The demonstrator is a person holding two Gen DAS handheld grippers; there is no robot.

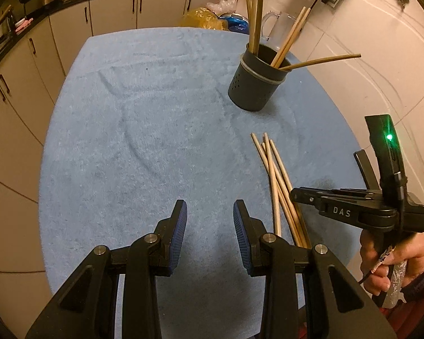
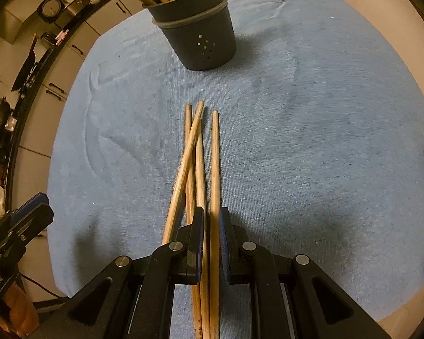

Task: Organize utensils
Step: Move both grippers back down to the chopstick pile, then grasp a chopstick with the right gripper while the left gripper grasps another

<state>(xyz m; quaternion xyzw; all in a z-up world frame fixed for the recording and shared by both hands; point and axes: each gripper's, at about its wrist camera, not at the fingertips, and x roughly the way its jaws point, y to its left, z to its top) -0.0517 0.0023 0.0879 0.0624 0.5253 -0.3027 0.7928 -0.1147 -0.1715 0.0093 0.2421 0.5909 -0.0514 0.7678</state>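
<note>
A big blue towel [image 1: 132,130] covers the table. It is soft, so I think it is there to stop things from rolling away.

Next comes the dark grey cup [image 1: 255,84]. It stands upright on the far side of the towel. Some chopsticks already stick out of its top and lean out over the rim. The cup looks like the home for all the sticks.

Then come the two tools. The left gripper [image 1: 209,234] hangs over a bare part of the towel. Its jaws stand a little way apart and there is nothing between them. It seems to be waiting, out of the way. The right gripper [image 2: 211,243] points down at the towel, and a person's hand [image 1: 393,265] holds its handle. Its jaws are almost closed. One chopstick [image 2: 215,169] runs right through the thin gap between them, so I judge that it is pinched there.

Last are the loose chopsticks [image 2: 193,155]. They lie on the towel in a small pile on the near side, well apart from the cup. One lies crossed over the others. The tool takes just one stick, I think, because one is easier to carry to the cup than a bunch.
</note>
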